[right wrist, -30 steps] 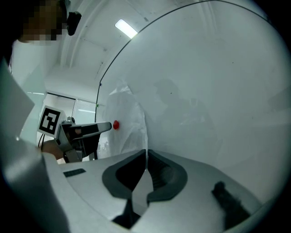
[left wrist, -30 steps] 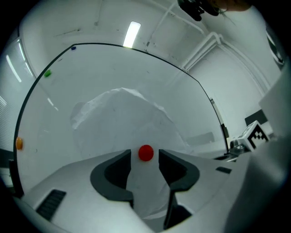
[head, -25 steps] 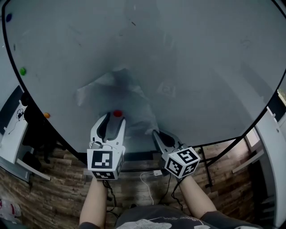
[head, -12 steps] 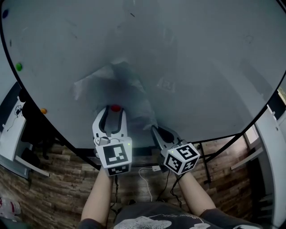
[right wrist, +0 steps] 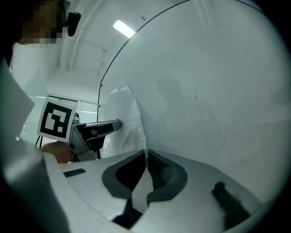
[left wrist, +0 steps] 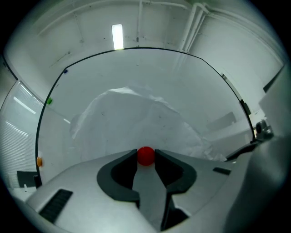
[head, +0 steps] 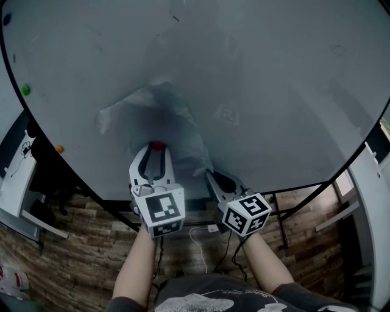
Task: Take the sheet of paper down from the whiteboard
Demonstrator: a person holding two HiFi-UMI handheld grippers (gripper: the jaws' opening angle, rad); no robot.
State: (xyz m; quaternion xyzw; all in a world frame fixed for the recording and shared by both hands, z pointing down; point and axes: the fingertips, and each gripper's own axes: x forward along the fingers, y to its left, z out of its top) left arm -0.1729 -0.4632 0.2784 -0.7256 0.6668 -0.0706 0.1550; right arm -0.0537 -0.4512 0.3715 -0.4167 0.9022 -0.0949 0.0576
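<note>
A crumpled white sheet of paper point(head: 152, 119) point(left wrist: 136, 118) hangs on the whiteboard point(head: 274, 91). A round red magnet point(head: 158, 145) point(left wrist: 146, 156) pins its lower part. My left gripper point(head: 158, 149) point(left wrist: 146, 154) points at the board; its jaws have just been closing and both fingertips now touch the magnet between them. My right gripper point(head: 209, 175) point(right wrist: 146, 154) is shut on the sheet's lower right edge, a thin strip of paper point(right wrist: 129, 123) rising from between its jaws.
Green point(head: 25, 90), orange point(head: 58, 148) and blue point(head: 7, 18) magnets sit along the board's left rim. The board's dark frame and stand legs point(head: 292, 210) run below my grippers, above a wooden floor with a white cable point(head: 201, 244).
The left gripper's jaws have narrowed onto the red magnet, and the gripper has rolled a little. The right gripper and the paper edge it holds have not moved.
</note>
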